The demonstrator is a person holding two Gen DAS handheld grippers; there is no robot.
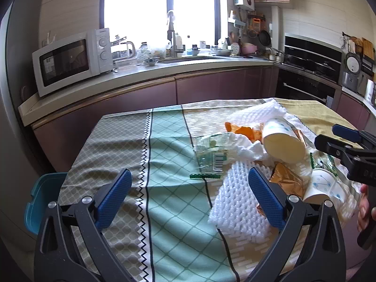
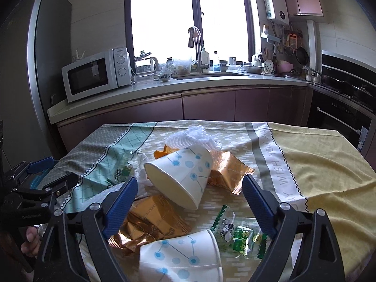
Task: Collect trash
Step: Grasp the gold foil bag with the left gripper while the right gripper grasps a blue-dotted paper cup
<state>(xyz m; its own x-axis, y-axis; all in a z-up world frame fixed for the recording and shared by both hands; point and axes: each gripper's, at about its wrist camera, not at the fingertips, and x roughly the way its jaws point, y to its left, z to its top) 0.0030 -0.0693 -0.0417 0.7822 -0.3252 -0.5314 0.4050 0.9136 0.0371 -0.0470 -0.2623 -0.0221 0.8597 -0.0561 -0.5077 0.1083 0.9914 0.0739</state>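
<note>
A table [image 1: 164, 211] covered with a patterned cloth is seen, and the trash is piled on its right part. In the left view, a white bumpy foam sheet [image 1: 237, 202] lies just at 3 o'clock from the left gripper [image 1: 190, 198], partly behind its right finger. A clear green wrapper [image 1: 210, 158] lies at 12 o'clock from this claw, a little way off. The left claw is held wide open above the cloth, and nothing is held in it.

In the right view, a tipped paper cup [image 2: 181, 176] lies at 12 o'clock from the right gripper [image 2: 189, 202], just past its fingertips. A second paper cup [image 2: 183, 258] lies at 6 o'clock, between the fingers. Shiny gold wrappers [image 2: 150, 223] are seen at 8 o'clock, and a small green wrapper [image 2: 242, 237] at 4 o'clock. The right claw is also wide open and nothing is gripped. It is pointed forward over the pile.
</note>
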